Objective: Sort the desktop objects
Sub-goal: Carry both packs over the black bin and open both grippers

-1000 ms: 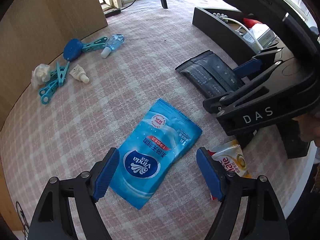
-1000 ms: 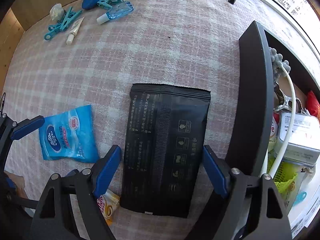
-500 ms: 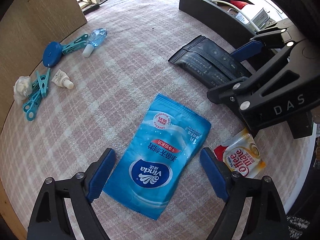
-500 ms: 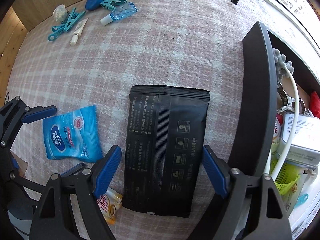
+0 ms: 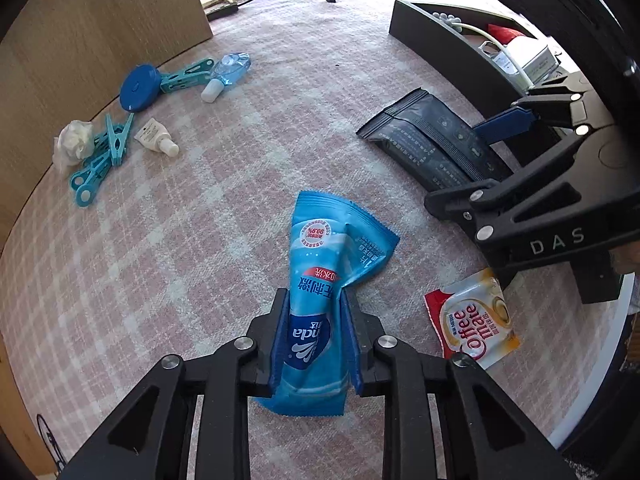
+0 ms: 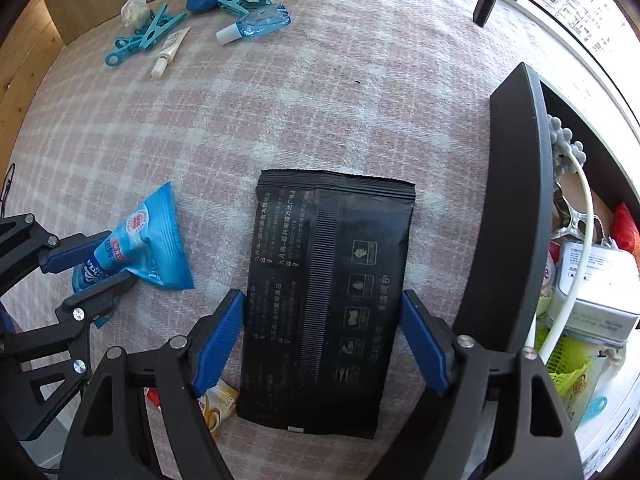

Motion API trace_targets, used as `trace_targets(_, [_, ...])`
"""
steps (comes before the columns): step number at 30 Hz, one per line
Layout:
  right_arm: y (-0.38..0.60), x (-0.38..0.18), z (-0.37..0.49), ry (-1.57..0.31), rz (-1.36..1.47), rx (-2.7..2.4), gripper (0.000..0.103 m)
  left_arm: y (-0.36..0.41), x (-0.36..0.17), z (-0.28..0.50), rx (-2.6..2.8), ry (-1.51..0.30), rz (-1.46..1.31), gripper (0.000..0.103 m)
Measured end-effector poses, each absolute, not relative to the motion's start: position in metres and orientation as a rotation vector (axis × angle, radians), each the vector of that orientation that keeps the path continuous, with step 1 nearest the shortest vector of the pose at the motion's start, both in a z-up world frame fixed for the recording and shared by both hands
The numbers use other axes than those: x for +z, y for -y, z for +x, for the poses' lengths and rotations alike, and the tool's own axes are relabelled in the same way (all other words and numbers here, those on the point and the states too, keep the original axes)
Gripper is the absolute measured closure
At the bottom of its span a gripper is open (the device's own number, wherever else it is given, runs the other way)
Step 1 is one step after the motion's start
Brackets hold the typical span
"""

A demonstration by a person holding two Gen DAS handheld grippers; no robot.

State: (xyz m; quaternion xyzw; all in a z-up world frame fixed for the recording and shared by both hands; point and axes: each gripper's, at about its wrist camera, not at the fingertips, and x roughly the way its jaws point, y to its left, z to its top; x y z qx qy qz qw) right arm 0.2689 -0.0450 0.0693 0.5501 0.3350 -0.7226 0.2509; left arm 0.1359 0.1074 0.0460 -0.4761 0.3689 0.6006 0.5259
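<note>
Left wrist view: left gripper (image 5: 315, 332) jaws closing, blue pads pinching the blue wipe pack (image 5: 320, 300) across its middle; the pack buckles upward between them, its far end fanned out on the checked tabletop (image 5: 240, 184). Coffee sachet (image 5: 472, 326) lies just right of the pack. Black pack (image 5: 432, 148) farther right, with the right gripper (image 5: 492, 160) over it. Far left, a cluster: blue disc (image 5: 138, 87), teal pegs (image 5: 100, 156), small tube (image 5: 156, 142), clear blue bottle (image 5: 228, 74), crumpled white wad (image 5: 74, 142). Black tray (image 5: 448, 44) at the upper right, holding white items.

Right wrist view: right gripper (image 6: 322, 342) jaws closing but spread wide, a pad at either long edge of the black pack (image 6: 328, 296); whether they touch it I cannot tell. The pack lies flat on the tabletop (image 6: 320, 100), just beside the tray (image 6: 512, 208) wall. Left gripper (image 6: 102, 264) at the left edge, clamped on the blue pack (image 6: 154, 248). Sachet (image 6: 218, 404) pokes out under the left finger. Tray holds a white cable (image 6: 580, 240) and a tin (image 6: 596, 292).
</note>
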Motion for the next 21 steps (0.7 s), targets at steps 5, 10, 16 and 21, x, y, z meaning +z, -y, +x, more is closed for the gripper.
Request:
trace_targets(5, [0.033, 0.078, 0.274, -0.751, 1.545, -2.011, 0.039, -0.092, 0.049, 0.125, 1.494, -0.83, -1.175, 0.083])
trace_targets(10, [0.021, 0.097, 0.26, -0.58, 1.588, -2.015, 0.04, -0.079, 0.057, 0.12, 1.531, -0.75, -1.209, 0.085])
trace_targets(16, [-0.005, 0.153, 0.199, -0.498, 1.562, -2.051, 0.04, -0.07, 0.077, 0.115, 1.573, -0.683, -1.212, 0.085])
trace_targets(21, [-0.021, 0.198, 0.23, -0.454, 1.489, -2.114, 0.04, -0.105, 0.095, 0.133, 1.584, -0.642, -1.187, 0.085])
